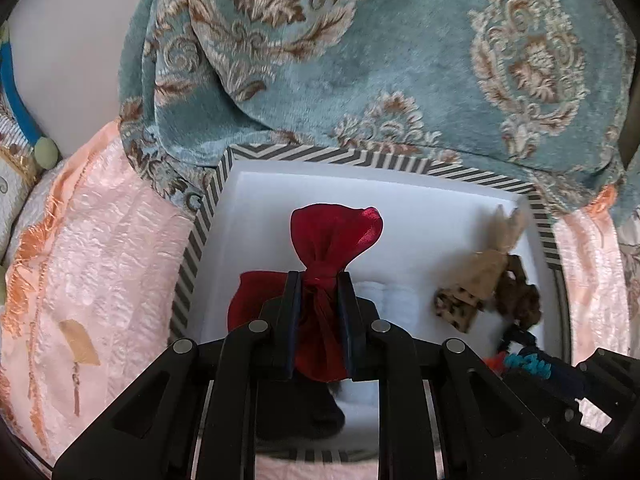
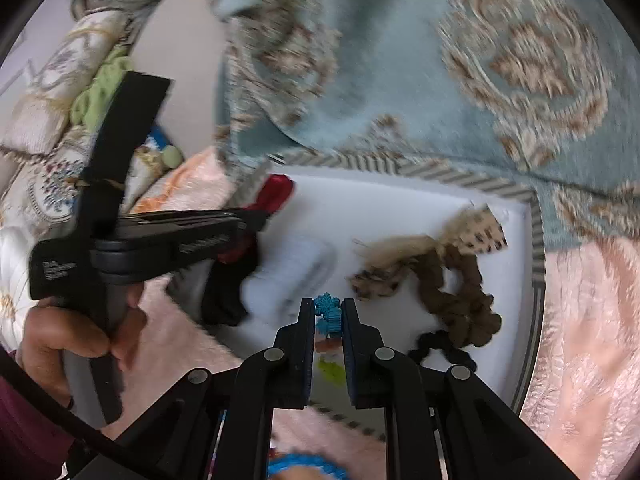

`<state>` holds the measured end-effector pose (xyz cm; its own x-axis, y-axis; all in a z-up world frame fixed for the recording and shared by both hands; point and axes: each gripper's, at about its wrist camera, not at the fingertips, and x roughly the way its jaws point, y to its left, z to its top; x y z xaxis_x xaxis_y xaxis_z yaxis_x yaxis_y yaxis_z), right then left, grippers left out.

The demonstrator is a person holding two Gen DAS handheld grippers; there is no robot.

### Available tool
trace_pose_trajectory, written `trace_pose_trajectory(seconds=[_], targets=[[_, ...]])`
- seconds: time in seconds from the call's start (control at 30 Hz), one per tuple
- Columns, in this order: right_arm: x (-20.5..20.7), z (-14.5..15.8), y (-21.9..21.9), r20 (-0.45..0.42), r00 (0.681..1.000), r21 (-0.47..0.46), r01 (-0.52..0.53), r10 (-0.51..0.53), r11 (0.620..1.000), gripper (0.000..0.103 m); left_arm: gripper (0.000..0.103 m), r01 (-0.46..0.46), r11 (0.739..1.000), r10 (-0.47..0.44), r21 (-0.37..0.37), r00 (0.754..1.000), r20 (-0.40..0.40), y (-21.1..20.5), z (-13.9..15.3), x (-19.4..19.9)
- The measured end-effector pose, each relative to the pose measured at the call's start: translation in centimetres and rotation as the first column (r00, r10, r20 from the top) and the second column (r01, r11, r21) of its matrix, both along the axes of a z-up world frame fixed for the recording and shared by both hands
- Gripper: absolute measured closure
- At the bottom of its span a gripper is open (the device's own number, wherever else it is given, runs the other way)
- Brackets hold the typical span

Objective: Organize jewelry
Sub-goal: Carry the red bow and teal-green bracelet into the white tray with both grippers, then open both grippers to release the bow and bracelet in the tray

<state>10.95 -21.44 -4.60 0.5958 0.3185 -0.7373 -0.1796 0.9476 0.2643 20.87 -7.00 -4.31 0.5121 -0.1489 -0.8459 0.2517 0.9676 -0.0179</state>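
Observation:
My left gripper (image 1: pixel 319 280) is shut on the knot of a red satin bow (image 1: pixel 332 236) and holds it over the left half of a white box (image 1: pixel 420 196) with a striped rim. In the right wrist view my right gripper (image 2: pixel 329 306) is shut on a blue snowflake hair piece (image 2: pixel 328 309), with orange and green bits hanging below it, above the box's (image 2: pixel 400 200) near edge. A leopard-print and tan bow (image 2: pixel 404 256), a brown scrunchie (image 2: pixel 460 296) and a black hair tie (image 2: pixel 440 344) lie in the box's right part.
The box rests on a pink textured bedspread (image 1: pixel 104 264). A teal floral blanket (image 1: pixel 400 60) lies behind it. A white clip (image 2: pixel 308 268) and a black item (image 2: pixel 228 300) lie in the box. A hand (image 2: pixel 68 336) holds the left gripper's handle. A blue ring (image 2: pixel 308 464) lies near me.

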Motion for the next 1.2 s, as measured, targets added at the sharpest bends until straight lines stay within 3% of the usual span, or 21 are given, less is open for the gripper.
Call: trace_pose_trajectory(seconds=[0.37, 0.43, 0.5, 0.63, 0.93, 1.1, 1.2], targets=[[1.2, -3.8, -1.7, -0.062, 0.995, -0.070, 0.069, -0.073, 0.995, 0.091, 0.085, -0.010, 0.999, 0.010, 0.046, 1.000, -0.004, -1.0, -2.2, 1.0], [1.3, -3.9, -1.9, -0.069, 0.995, -0.060, 0.070, -0.074, 0.996, 0.083, 0.079, -0.025, 0.999, 0.025, 0.046, 1.000, 0.002, -0.9, -2.2, 1.1], [1.0, -3.7, -2.1, -0.054, 0.995, -0.043, 0.077, -0.079, 0.996, 0.060, 0.071, -0.036, 0.999, 0.037, 0.034, 0.999, -0.002, -0.7, -2.3, 1.3], [0.1, -2.8, -2.1, -0.025, 0.996, -0.036, 0.079, -0.080, 0.996, 0.059, 0.057, -0.057, 0.998, 0.057, -0.008, 0.998, 0.004, 0.0, -2.2, 1.2], [-2.1, -0.9, -1.6, 0.003, 0.998, -0.039, 0.069, -0.069, 0.997, 0.059, 0.055, -0.080, 0.996, 0.080, -0.046, 0.997, -0.008, 1.8, -0.4, -0.7], [-4.2, 0.3, -1.4, 0.011, 0.998, -0.044, 0.055, -0.055, 0.998, 0.059, 0.055, -0.063, 0.994, 0.062, -0.089, 0.998, -0.013, 3.0, 1.7, -3.7], [-6.1, 1.1, -1.2, 0.023, 0.999, -0.052, 0.044, -0.043, 0.998, 0.059, 0.049, -0.049, 0.992, 0.048, -0.114, 0.999, -0.012, 4.3, 2.7, -6.3]])
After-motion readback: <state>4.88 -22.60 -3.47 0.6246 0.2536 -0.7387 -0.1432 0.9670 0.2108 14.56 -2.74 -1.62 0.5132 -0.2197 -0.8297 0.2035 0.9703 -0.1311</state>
